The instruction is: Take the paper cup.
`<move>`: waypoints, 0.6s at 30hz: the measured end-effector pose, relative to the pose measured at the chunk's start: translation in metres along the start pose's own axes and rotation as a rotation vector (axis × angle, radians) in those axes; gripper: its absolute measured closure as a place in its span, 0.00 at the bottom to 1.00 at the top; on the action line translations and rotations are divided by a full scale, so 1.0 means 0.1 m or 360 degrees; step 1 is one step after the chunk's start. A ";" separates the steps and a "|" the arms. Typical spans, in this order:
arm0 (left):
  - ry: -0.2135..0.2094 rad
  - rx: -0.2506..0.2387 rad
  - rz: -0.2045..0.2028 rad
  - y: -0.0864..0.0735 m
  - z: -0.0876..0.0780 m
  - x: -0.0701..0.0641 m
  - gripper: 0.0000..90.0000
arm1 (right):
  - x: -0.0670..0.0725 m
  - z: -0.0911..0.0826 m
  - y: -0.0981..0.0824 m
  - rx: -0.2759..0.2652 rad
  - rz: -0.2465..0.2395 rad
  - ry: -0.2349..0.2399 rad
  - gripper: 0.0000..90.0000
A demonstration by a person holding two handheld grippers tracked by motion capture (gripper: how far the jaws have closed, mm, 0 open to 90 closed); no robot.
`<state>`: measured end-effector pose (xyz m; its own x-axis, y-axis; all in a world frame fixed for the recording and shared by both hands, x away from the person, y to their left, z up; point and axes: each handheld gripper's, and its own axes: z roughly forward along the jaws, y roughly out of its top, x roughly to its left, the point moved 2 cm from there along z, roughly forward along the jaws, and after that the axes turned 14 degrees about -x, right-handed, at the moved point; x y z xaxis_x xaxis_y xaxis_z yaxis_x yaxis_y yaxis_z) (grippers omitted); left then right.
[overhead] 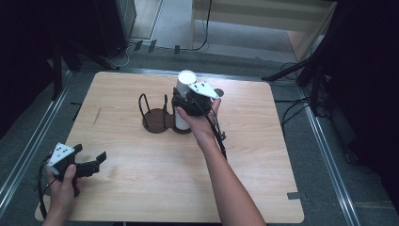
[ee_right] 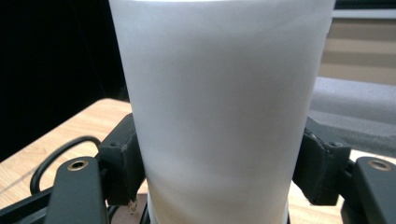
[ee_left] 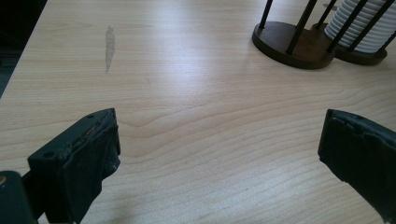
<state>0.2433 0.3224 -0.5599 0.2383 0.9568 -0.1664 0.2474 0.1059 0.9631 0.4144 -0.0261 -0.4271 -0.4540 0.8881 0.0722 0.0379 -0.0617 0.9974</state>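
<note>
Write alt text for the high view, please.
Seen from above, a person's right gripper clamps a white cup at the top of a stack in a dark wire holder on a wooden table. The left gripper rests open near the table's front left corner.

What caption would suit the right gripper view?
Right gripper shut on a white cup above the table.
</note>
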 end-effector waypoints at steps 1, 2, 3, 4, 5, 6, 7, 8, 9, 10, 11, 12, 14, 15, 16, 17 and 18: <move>0.0000 0.0000 -0.0001 0.00 0.00 0.00 0.00 | 0.00 -0.01 0.04 -0.0020 0.0009 -0.0009 0.32; 0.0000 0.0000 -0.0001 0.00 0.00 0.00 0.00 | 0.00 -0.01 0.04 -0.0020 0.0009 -0.0009 0.32; -0.0001 0.0002 0.0000 0.00 0.00 0.00 0.00 | 0.00 -0.03 0.07 -0.0042 -0.0001 -0.0009 0.32; -0.0001 0.0002 -0.0001 0.00 0.00 0.00 0.00 | 0.00 -0.03 0.07 -0.0042 -0.0001 -0.0009 0.32; -0.0002 0.0000 0.0000 0.00 0.00 0.00 0.00 | 0.00 -0.03 0.09 -0.0053 -0.0011 -0.0012 0.32; -0.0002 0.0000 0.0000 0.00 0.00 0.00 0.00 | 0.01 -0.04 0.11 -0.0063 -0.0015 -0.0015 0.32; -0.0002 0.0000 0.0000 0.00 0.00 0.00 0.00 | 0.00 -0.05 0.13 -0.0071 -0.0027 -0.0017 0.32; -0.0002 0.0000 0.0000 0.00 0.00 0.00 0.00 | 0.01 -0.06 0.15 -0.0079 -0.0019 -0.0016 0.32; -0.0001 0.0001 0.0005 0.00 0.00 0.00 0.00 | 0.01 -0.07 0.18 -0.0083 -0.0018 -0.0016 0.32; 0.0000 0.0000 0.0004 0.00 0.00 0.00 0.00 | 0.01 -0.07 0.18 -0.0083 -0.0018 -0.0016 0.32; 0.0000 0.0000 0.0004 0.00 0.00 0.00 0.00 | 0.02 -0.09 0.22 -0.0102 -0.0031 -0.0023 0.32; 0.0000 -0.0001 0.0005 0.00 0.00 0.00 0.00 | 0.02 -0.09 0.22 -0.0102 -0.0031 -0.0023 0.32; -0.0001 -0.0001 0.0005 0.00 0.00 0.00 0.00 | 0.03 -0.11 0.26 -0.0114 -0.0027 -0.0020 0.32; -0.0001 0.0001 0.0004 0.00 0.00 0.00 0.00 | 0.02 -0.12 0.28 -0.0120 -0.0032 -0.0020 0.32; -0.0001 0.0000 0.0003 0.00 0.00 0.00 0.00 | 0.02 -0.13 0.31 -0.0127 -0.0037 -0.0031 0.32; -0.0001 0.0001 0.0004 0.00 0.00 0.00 0.00 | 0.02 -0.14 0.33 -0.0135 -0.0038 -0.0031 0.32; -0.0001 0.0000 0.0004 0.00 0.00 0.00 0.00 | 0.01 -0.15 0.34 -0.0144 -0.0035 -0.0039 0.32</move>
<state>0.2434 0.3222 -0.5599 0.2395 0.9569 -0.1644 0.2470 0.1037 0.9634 0.4021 -0.0344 -0.3926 -0.4321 0.9004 0.0512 -0.0527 -0.0819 0.9952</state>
